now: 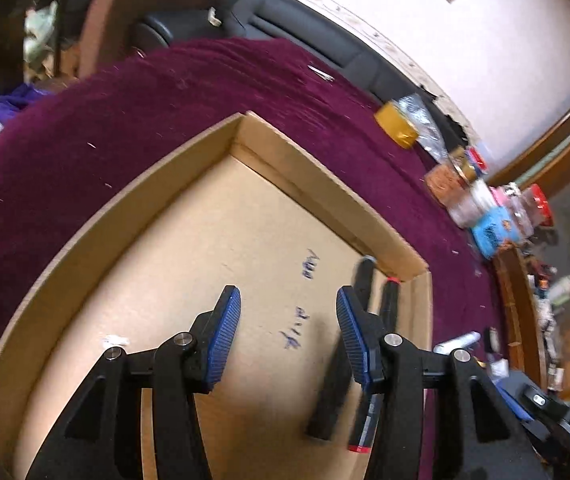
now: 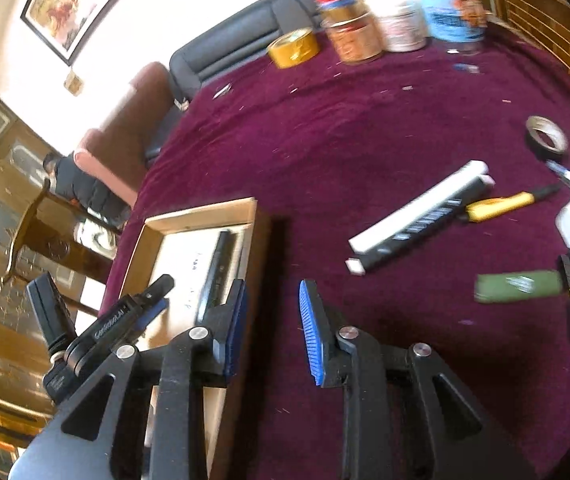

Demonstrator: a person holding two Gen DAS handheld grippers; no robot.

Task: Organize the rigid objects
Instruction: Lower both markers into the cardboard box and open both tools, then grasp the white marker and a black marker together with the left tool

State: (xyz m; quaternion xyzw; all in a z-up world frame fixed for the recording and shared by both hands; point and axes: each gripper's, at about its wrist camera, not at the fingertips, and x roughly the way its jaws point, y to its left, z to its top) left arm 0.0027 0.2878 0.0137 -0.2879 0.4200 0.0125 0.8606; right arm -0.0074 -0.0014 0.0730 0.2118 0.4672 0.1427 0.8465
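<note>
Left gripper [image 1: 288,322] hangs over the cardboard box [image 1: 133,204], jaws apart, nothing between them. Two dark markers [image 1: 365,280] lie in the box along its right wall, side by side. Right gripper [image 2: 273,322] is likewise spread and empty, over the purple cloth [image 2: 345,132] just beside the box wall. On the cloth, well apart from the box: a white bar [image 2: 417,216], a yellow pen [image 2: 501,205], a green pack [image 2: 519,286], a tape ring [image 2: 547,136]. Jars [image 2: 355,36] stand at the far edge.
</note>
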